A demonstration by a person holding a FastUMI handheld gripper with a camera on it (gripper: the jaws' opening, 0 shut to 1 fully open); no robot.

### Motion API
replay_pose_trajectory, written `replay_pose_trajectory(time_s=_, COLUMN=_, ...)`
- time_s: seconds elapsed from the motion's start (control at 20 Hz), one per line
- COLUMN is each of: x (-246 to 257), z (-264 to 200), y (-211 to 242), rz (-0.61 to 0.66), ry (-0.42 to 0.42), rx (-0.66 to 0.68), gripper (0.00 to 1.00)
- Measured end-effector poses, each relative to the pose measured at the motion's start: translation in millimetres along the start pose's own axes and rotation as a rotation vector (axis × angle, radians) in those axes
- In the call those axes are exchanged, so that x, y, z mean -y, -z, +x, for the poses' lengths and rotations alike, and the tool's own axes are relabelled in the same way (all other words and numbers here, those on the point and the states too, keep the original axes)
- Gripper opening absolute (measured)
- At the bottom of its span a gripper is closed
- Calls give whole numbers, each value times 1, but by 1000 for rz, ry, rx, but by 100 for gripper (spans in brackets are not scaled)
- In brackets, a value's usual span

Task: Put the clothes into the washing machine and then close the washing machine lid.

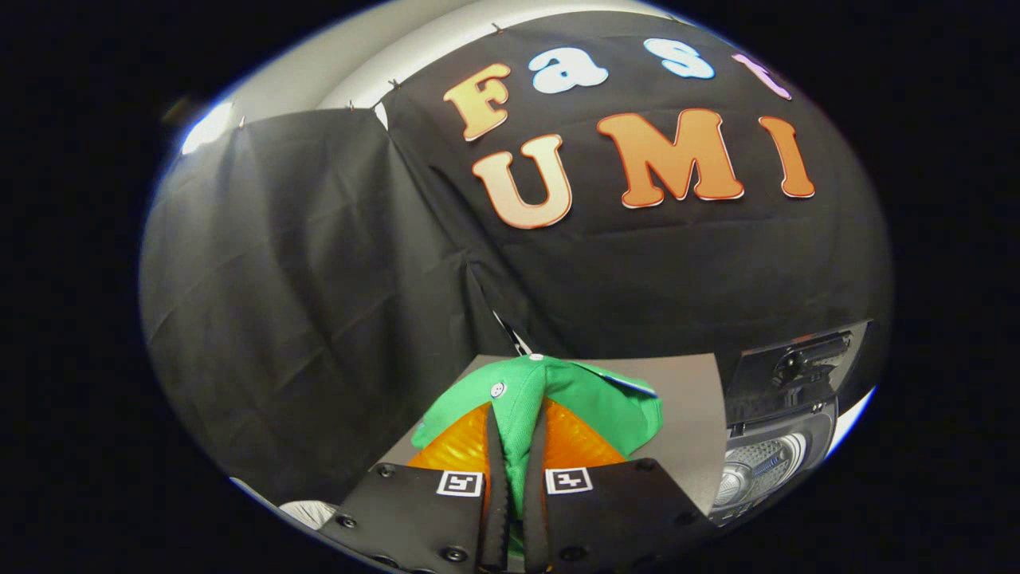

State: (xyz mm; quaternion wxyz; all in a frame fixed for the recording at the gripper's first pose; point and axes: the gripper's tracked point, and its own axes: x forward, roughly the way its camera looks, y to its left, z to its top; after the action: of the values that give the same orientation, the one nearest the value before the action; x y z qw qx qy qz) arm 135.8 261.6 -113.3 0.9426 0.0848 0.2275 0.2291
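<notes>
Green shirt (522,406) pinched in my gripper (516,478).
Both fingers press its fabric; washing machine (769,466) sits open beside.

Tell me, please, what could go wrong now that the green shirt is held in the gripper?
The gripper pinches only a narrow fold of the shirt, so it might slip out on the way. The washer sits off to the right beyond the fingers; loose fabric could drape over its rim or catch the raised lid.

Plain green shirt (550,399), grey table (685,414), perhaps silvery washing machine (765,466).
</notes>
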Motion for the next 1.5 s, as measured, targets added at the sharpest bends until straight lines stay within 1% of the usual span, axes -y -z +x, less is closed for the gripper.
replay_pose_trajectory(time_s=0.15, x=28, z=-21, y=-29, rz=12, ry=10, rx=42, gripper=15)
replay_pose_trajectory(time_s=0.55, x=128, z=-84, y=-86, rz=18, ry=96, rx=161, gripper=15)
replay_pose_trajectory(time_s=0.85, x=210, z=-129, y=-103, rz=46, ry=181, rx=212, gripper=15)
replay_pose_trajectory(time_s=1.15, x=291, z=-162, y=-86, rz=87, ry=271, rx=199, gripper=15)
replay_pose_trajectory(time_s=1.35, x=338, z=-171, y=-60, rz=99, ry=321, rx=158, gripper=15)
replay_pose_trajectory(time_s=1.5, x=368, z=-169, y=-29, rz=100, ry=345, rx=108, gripper=15)
